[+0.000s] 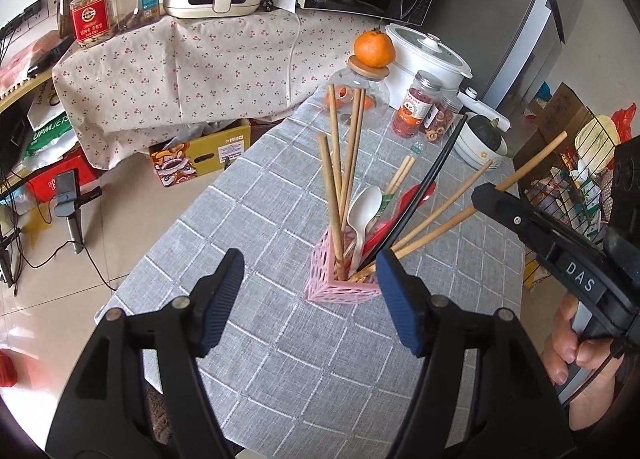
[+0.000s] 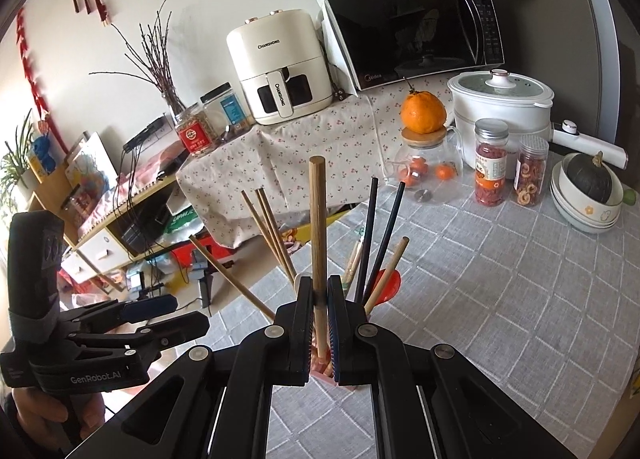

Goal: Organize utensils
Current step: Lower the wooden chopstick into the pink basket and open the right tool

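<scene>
A pink lattice holder (image 1: 340, 287) stands on the grey checked tablecloth (image 1: 248, 227). In it are several wooden chopsticks (image 1: 334, 179), black chopsticks (image 1: 432, 187), a white spoon (image 1: 366, 211) and a red spoon (image 1: 418, 193). My left gripper (image 1: 312, 299) is open, its blue pads either side of the holder's base and the left pad clearly apart from it. From the right, my right gripper (image 1: 486, 195) is shut on a wooden chopstick (image 1: 536, 159) that slants down towards the holder. The right wrist view shows that right gripper (image 2: 319, 287) clamping the chopstick (image 2: 318, 219) above the holder (image 2: 324, 367), with the left gripper (image 2: 192, 311) at the left.
Behind the holder stand a glass jar (image 1: 360, 95) with an orange (image 1: 374, 49) on its lid, two spice jars (image 1: 414, 111), a white pot (image 1: 428, 55) and stacked bowls (image 1: 480, 143) holding a dark squash. The table edge (image 1: 160, 243) drops off at the left. A wire basket (image 1: 576, 179) stands at the right.
</scene>
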Action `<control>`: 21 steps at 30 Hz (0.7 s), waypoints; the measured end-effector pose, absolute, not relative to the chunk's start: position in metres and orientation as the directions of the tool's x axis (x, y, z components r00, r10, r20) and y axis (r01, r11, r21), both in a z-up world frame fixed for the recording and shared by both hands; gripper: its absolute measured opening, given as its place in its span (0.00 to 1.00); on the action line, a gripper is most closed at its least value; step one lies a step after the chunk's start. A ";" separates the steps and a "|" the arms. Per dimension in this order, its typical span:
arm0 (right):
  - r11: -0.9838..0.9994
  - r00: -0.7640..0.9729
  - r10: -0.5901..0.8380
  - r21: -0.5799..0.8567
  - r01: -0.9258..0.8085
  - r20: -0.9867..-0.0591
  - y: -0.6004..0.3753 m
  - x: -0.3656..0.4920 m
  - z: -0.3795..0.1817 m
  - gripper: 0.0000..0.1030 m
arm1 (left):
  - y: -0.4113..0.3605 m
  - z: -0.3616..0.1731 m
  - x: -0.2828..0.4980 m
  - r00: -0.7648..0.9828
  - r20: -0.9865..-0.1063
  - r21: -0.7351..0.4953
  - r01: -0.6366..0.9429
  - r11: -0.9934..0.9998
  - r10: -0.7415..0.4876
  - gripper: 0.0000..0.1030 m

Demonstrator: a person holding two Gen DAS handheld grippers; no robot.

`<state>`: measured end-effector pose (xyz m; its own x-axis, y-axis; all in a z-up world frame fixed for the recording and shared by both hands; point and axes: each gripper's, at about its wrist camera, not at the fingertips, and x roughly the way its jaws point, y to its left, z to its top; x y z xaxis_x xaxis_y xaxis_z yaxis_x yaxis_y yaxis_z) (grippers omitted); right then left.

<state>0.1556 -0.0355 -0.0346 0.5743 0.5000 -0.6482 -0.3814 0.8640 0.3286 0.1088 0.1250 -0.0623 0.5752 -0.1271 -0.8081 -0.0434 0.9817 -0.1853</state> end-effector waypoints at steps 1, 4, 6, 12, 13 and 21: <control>0.864 0.573 0.500 0.329 -0.381 -0.650 -0.035 0.156 -0.036 0.07 | 0.125 -0.062 0.109 0.576 -0.808 -0.185 -0.044 0.982 -0.126 0.67; 0.862 0.565 0.503 0.335 -0.380 -0.654 -0.034 0.158 -0.039 0.08 | 0.126 -0.063 0.109 0.574 -0.809 -0.185 -0.046 0.982 -0.126 0.67; 0.860 0.560 0.507 0.341 -0.379 -0.655 -0.035 0.159 -0.040 0.08 | 0.125 -0.063 0.109 0.574 -0.809 -0.185 -0.046 0.982 -0.126 0.67; 0.859 0.571 0.510 0.344 -0.379 -0.644 -0.040 0.158 -0.033 0.13 | 0.124 -0.062 0.108 0.577 -0.807 -0.183 -0.036 0.982 -0.129 0.67; 0.860 0.576 0.509 0.343 -0.379 -0.640 -0.042 0.156 -0.030 0.14 | 0.122 -0.061 0.108 0.578 -0.805 -0.183 -0.033 0.983 -0.131 0.67; 0.865 0.632 0.501 0.316 -0.390 -0.591 -0.071 0.133 0.005 0.20 | 0.104 -0.047 0.100 0.607 -0.780 -0.184 0.009 0.983 -0.151 0.72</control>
<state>0.1328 -0.0713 0.0049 0.6320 0.5013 -0.5910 -0.3900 0.8647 0.3164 0.1003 0.1040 -0.0468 0.6071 -0.1512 -0.7802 0.0085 0.9829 -0.1838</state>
